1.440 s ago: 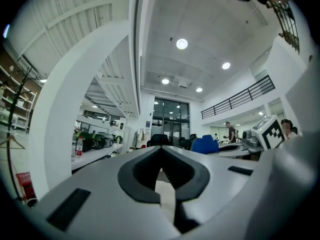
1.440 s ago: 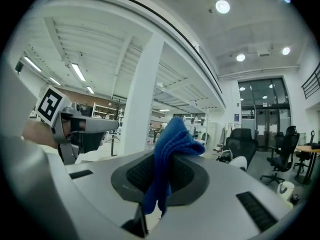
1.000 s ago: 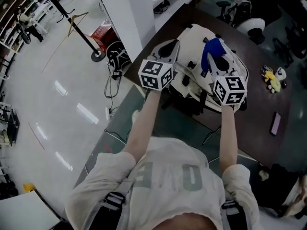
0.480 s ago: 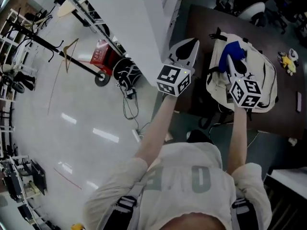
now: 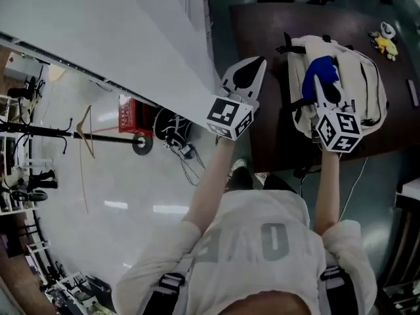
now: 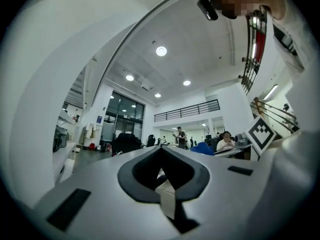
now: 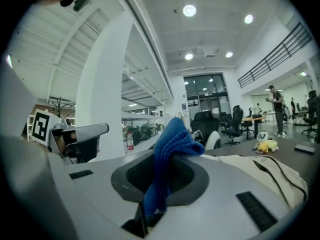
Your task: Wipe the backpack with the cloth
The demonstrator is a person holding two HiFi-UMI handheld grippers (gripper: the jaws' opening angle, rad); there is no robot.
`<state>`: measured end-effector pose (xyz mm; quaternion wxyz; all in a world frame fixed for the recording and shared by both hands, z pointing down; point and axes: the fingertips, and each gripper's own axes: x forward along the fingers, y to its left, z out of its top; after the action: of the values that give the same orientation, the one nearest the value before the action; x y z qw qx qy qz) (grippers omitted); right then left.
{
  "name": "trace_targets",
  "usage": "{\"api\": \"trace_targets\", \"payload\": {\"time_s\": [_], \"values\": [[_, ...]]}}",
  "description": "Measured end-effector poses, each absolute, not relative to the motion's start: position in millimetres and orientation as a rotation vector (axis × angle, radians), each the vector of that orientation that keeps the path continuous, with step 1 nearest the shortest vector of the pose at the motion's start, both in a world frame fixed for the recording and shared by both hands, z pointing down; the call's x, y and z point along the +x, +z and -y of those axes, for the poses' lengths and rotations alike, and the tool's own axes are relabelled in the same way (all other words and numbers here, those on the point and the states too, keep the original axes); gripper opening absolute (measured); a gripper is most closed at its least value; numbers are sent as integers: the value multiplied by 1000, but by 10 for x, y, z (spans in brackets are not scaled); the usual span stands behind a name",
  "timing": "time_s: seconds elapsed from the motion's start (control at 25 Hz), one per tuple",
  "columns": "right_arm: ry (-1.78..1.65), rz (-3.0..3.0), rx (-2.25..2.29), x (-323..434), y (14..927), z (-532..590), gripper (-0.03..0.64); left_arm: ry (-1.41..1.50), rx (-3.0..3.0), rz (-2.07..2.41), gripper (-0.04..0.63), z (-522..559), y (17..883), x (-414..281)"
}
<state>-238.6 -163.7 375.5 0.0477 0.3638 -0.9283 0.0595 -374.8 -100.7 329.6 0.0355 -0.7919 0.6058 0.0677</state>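
Note:
A cream backpack (image 5: pixel 351 87) lies flat on the dark brown table (image 5: pixel 262 31) in the head view. My right gripper (image 5: pixel 317 83) hovers over its left half, shut on a blue cloth (image 5: pixel 319 69) that bunches up above the jaws. In the right gripper view the cloth (image 7: pixel 167 156) hangs pinched between the jaws, with the backpack (image 7: pixel 267 171) low at the right. My left gripper (image 5: pixel 257 64) is shut and holds nothing, left of the backpack near the table's left edge. In its own view the left gripper (image 6: pixel 163 153) points out into the room.
A yellow toy (image 5: pixel 382 41) and a dark phone (image 5: pixel 411 92) lie on the table's right side. A white pillar (image 5: pixel 131 38) stands to the left. On the floor sit a red box (image 5: pixel 128 113), a stand base (image 5: pixel 139 143) and cables (image 5: pixel 176 133).
The head view has swung, so the table now sits at the upper right. My left gripper has shifted off the backpack to its left. The right one still holds the cloth over the backpack.

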Motion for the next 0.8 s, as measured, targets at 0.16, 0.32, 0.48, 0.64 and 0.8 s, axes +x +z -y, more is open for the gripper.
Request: {"api": "trace_targets", "payload": {"time_s": [0.16, 0.32, 0.48, 0.64, 0.8], "values": [[184, 2764, 1332, -2436, 3680, 1547, 44, 206, -2552, -1694, 3, 1065, 3343, -3867], [240, 2731, 1499, -2373, 3670, 1340, 44, 243, -2626, -1636, 3, 1097, 3412, -3940], [289, 2714, 1623, -2296, 3802, 1158, 44, 196, -2665, -1639, 3, 1127, 3601, -3884], [244, 2685, 1698, -2285, 3797, 1079, 44, 187, -2724, -1564, 3, 1181, 3719, -3739], [189, 2609, 1762, -2321, 3863, 1037, 44, 194, -2803, -1420, 3, 1305, 3837, -3656]]}}
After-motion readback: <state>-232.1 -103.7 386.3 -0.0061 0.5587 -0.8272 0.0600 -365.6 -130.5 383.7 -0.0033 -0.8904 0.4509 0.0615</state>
